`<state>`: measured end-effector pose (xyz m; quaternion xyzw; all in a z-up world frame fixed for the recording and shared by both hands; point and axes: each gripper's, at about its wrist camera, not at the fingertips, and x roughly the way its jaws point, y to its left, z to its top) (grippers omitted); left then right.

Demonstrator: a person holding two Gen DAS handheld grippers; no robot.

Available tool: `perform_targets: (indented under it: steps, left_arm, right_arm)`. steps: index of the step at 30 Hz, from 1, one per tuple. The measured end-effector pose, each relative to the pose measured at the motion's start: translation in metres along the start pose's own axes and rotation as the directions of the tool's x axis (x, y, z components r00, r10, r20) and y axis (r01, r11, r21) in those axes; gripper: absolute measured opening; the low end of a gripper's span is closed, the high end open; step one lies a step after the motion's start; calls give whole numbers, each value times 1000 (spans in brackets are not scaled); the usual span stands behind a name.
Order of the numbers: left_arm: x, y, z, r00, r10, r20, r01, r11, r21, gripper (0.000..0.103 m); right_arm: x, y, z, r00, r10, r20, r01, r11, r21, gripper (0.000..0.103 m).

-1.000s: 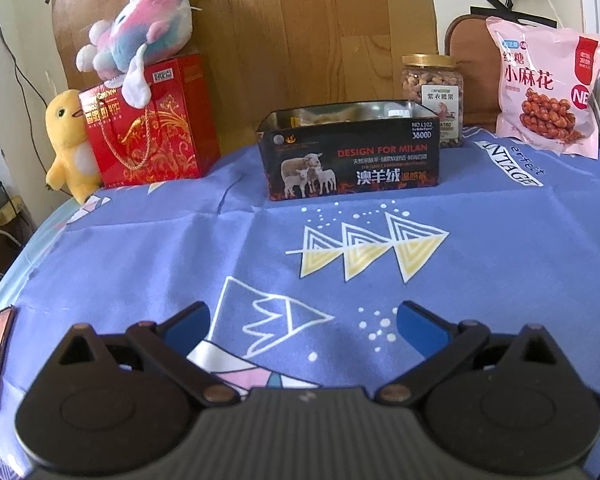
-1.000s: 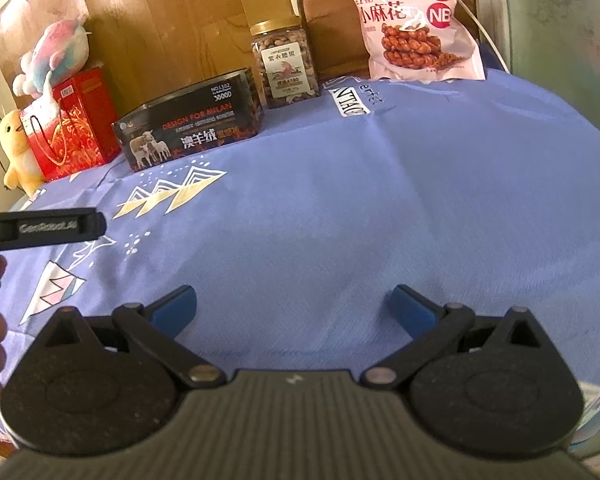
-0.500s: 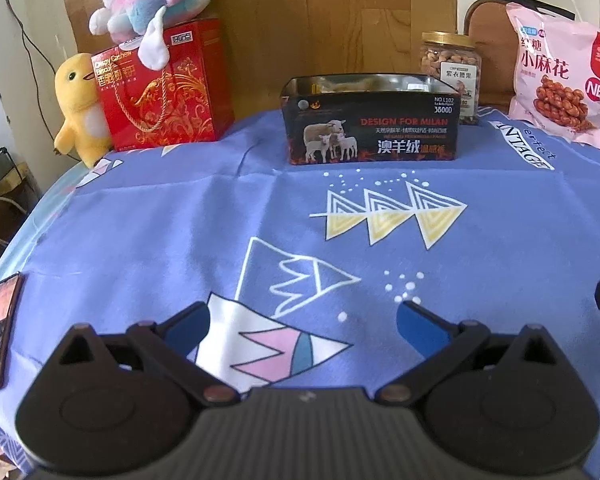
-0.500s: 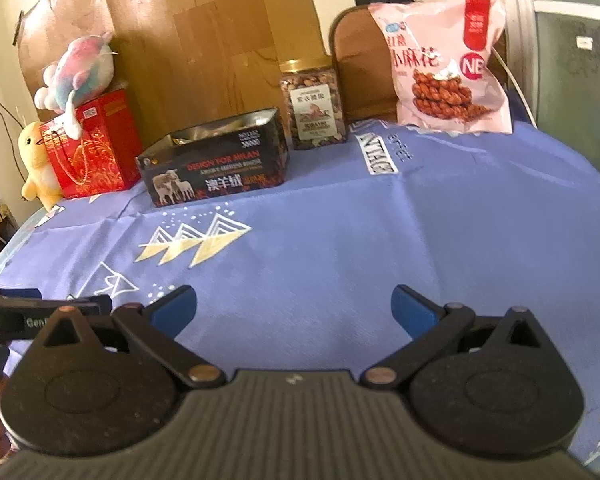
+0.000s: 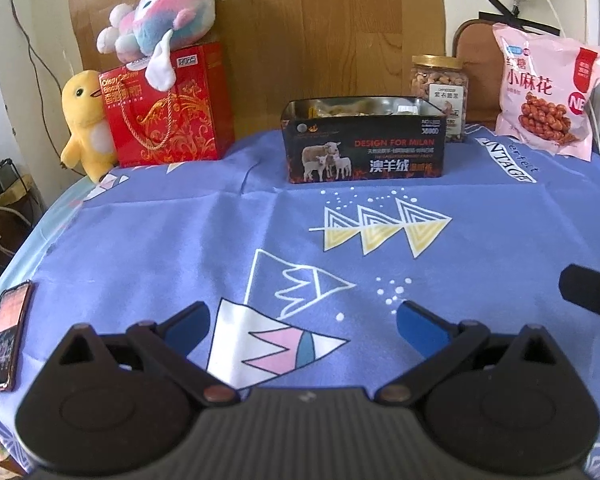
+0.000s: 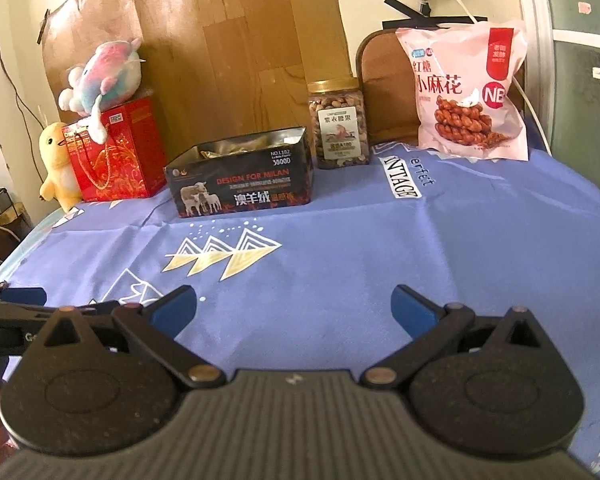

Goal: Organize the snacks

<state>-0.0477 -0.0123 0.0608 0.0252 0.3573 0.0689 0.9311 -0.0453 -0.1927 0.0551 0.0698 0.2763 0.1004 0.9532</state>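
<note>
At the back of the bench (image 5: pixel 180 240), against the wood panel, the snacks stand in a row with the tin (image 5: pixel 364 140) as its middle. The tin is open-topped, its long side facing both cameras, and holds what look like wrapped snacks; what kind cannot be told. Just behind the tin's right end stands the nut jar (image 5: pixel 439 96), lid on and full nearly to the top. Farther right of the tin, a pink snack bag (image 5: pixel 548 96) leans upright against a chair back. Left of the tin sits a red gift box (image 5: pixel 172 108) with a plush toy (image 5: pixel 160 32) on top and a yellow duck (image 5: pixel 86 124) beside it.

Both hand-held grippers hover low over the near cloth, well apart from the tin and empty. The left hand-held gripper (image 5: pixel 302 322) is spread wide and faces the tin almost squarely. The right hand-held gripper (image 6: pixel 294 304), equally wide, sees the tin to its left and the jar nearly straight ahead, so it seems the nearer one for the jar and bag. No loose snack lies on the cloth; a phone (image 5: pixel 6 336) rests at the near left edge.
</note>
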Motion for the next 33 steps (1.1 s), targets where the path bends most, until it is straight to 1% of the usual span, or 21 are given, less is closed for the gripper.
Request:
perform_targets:
  steps: [8, 17, 26, 29, 33]
  left_arm:
    - [-2, -9, 4, 1000, -22, -2, 22, 1000, 18, 103]
    - [1, -20, 7, 1000, -21, 5, 21, 999, 46, 103]
    - [7, -25, 10, 1000, -27, 2, 27, 998, 53, 103]
    - [3, -24, 9, 998, -53, 30, 52, 997, 53, 103]
    - [-1, -23, 9, 996, -70, 60, 67, 996, 57, 103]
  right_arm:
    - [-8, -3, -3, 1000, -13, 27, 12, 1000, 10, 103]
    - [-8, -10, -7, 1000, -6, 27, 5, 999, 46, 103]
    - [-9, -8, -10, 998, -20, 52, 18, 999, 37, 103]
    - [-8, -9, -11, 999, -20, 50, 18, 999, 42, 103]
    - [-6, -8, -11, 999, -26, 46, 24, 999, 40, 103]
